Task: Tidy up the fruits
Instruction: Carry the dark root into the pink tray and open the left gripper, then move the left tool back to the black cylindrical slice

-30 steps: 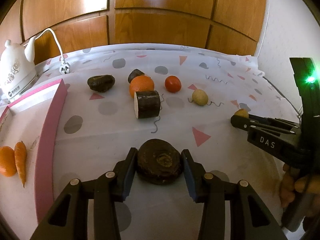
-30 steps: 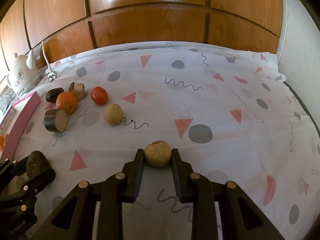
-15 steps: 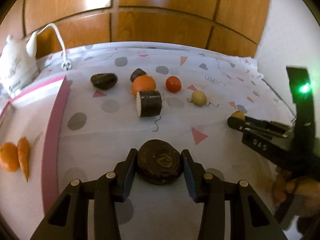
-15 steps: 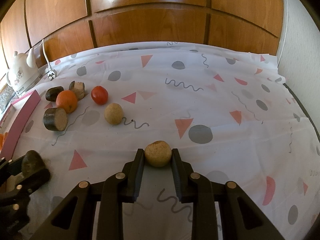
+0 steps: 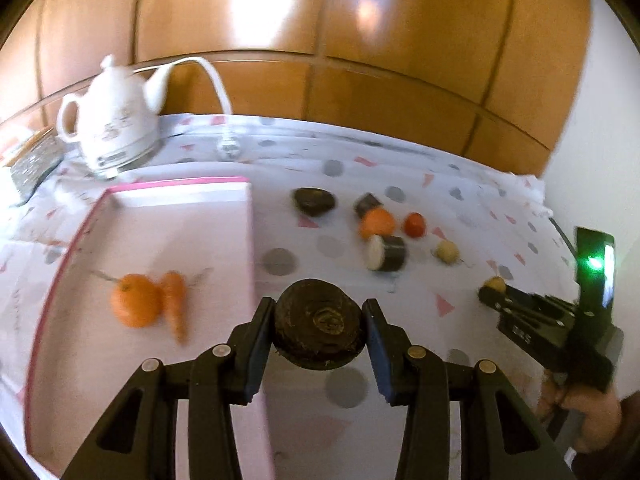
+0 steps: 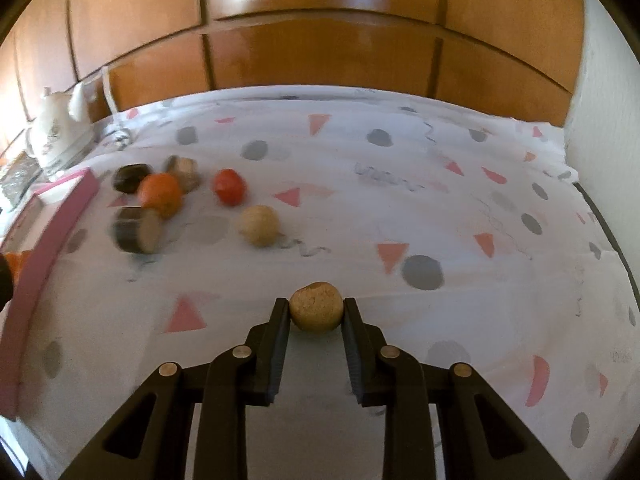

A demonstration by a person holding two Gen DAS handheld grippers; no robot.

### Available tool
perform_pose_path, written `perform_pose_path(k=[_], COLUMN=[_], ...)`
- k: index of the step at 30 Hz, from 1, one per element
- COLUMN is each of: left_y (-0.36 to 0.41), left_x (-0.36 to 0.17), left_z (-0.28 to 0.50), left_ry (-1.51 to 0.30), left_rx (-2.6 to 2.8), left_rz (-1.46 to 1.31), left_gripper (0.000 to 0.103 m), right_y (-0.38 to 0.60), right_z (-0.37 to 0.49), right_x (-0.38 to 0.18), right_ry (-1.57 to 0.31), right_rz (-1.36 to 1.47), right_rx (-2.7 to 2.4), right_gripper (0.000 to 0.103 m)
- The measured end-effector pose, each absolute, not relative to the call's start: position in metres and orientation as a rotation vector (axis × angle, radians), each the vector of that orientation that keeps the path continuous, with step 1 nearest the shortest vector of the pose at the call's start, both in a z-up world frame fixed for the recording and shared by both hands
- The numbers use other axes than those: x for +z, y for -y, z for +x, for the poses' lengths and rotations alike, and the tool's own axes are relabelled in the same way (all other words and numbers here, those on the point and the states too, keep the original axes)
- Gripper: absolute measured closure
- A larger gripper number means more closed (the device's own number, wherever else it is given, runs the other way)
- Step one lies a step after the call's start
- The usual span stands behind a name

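The left gripper (image 5: 319, 322) pinches a dark round wrinkled fruit (image 5: 319, 330) beside the pink-rimmed white tray (image 5: 251, 240); only this view shows the tray's orange (image 5: 136, 300). The right gripper (image 6: 316, 312) pinches a tan round fruit (image 6: 316, 307), well right of the tray.

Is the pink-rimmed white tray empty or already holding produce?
Holding produce: an orange fruit and an orange carrot lie side by side inside the pink-rimmed white tray.

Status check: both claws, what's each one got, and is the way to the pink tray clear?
Left claw shut on dark round root, beside pink tray. Right claw shut on tan ball. Nothing blocking.
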State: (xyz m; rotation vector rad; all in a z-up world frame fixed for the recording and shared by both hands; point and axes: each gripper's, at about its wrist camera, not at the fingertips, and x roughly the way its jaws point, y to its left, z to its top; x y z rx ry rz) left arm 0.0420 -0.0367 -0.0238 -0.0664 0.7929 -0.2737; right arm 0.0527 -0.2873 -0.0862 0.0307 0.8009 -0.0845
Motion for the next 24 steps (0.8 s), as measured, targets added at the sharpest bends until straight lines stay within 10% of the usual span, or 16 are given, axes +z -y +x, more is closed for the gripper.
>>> perform_pose_path(k=[24], left_y=[-0.114], left_x=[-0.029], left_z=[0.035], left_ry=[-0.787], left_rx=[0.105], left_rz=[-0.253], left_gripper=[0.055], right_y=[0.068], right_z=[0.046], right_x=[-0.042], right_ry=[-0.81], right_rz=[-0.055], right_rx=[0.622], right_gripper=[0.077])
